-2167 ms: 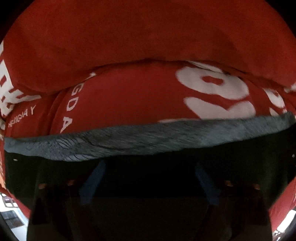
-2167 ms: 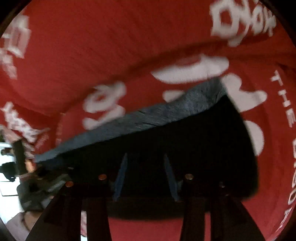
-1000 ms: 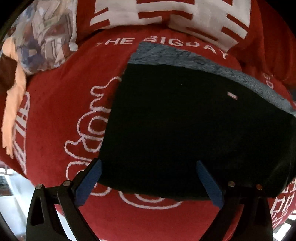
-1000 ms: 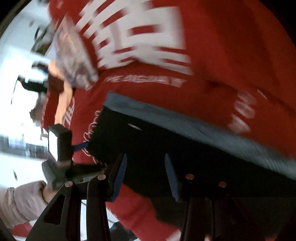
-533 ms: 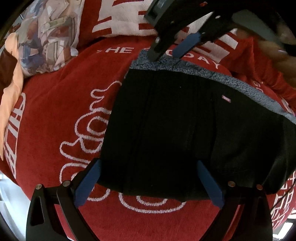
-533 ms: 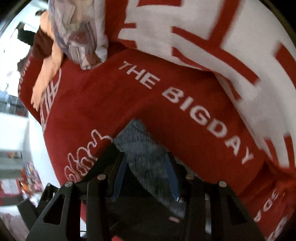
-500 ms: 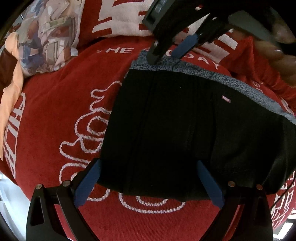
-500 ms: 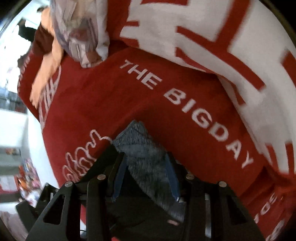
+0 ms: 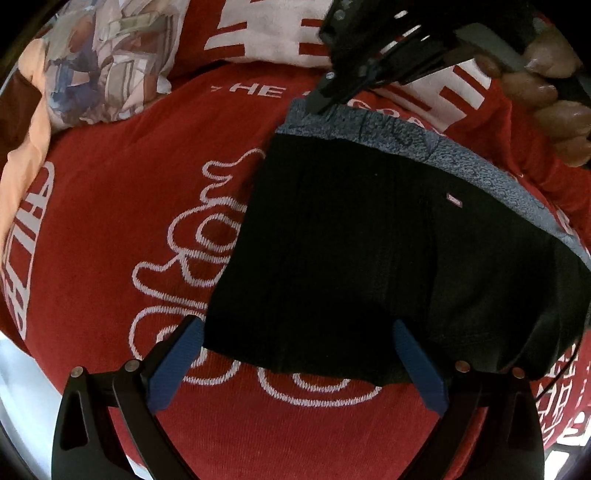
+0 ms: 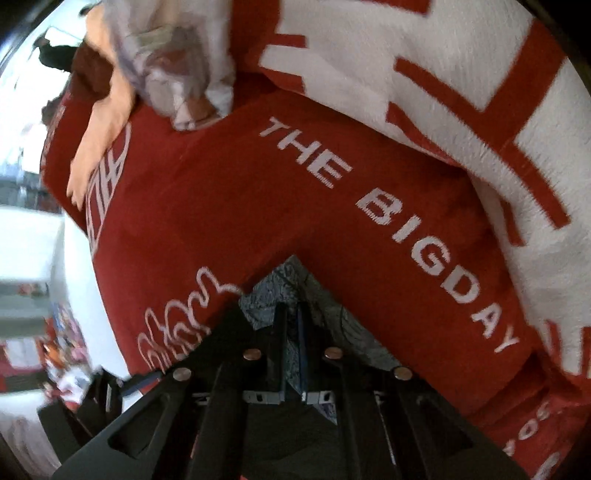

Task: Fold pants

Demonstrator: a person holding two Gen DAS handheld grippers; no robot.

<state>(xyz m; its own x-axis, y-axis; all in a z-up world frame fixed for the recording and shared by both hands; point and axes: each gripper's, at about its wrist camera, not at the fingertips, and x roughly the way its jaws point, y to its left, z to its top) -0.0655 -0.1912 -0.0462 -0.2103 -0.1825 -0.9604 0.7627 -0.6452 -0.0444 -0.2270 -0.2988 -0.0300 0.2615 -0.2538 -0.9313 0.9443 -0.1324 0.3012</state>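
Observation:
Black pants [image 9: 369, 258] with a grey waistband [image 9: 461, 158] lie folded on a red blanket [image 9: 129, 229]. My left gripper [image 9: 297, 354] hovers over their near hem, open, its blue pads [image 9: 177, 365] wide apart and touching nothing. At the far left corner of the waistband, my right gripper [image 9: 321, 101] comes in from above, held by a hand [image 9: 546, 85]. In the right wrist view the right gripper [image 10: 291, 317] has its jaws closing tight on that grey waistband corner [image 10: 277, 291], with the fabric pinched between the pads.
A patterned pillow [image 9: 107, 62] and an orange cloth [image 9: 29, 122] lie at the far left. A white-and-red blanket [image 9: 266, 33] is bunched behind the pants. The bed edge drops to pale floor [image 9: 14, 387] on the left.
The right gripper swung to the far waistband corner with its jaws apart, then shut on it. The left gripper stayed open over the near hem.

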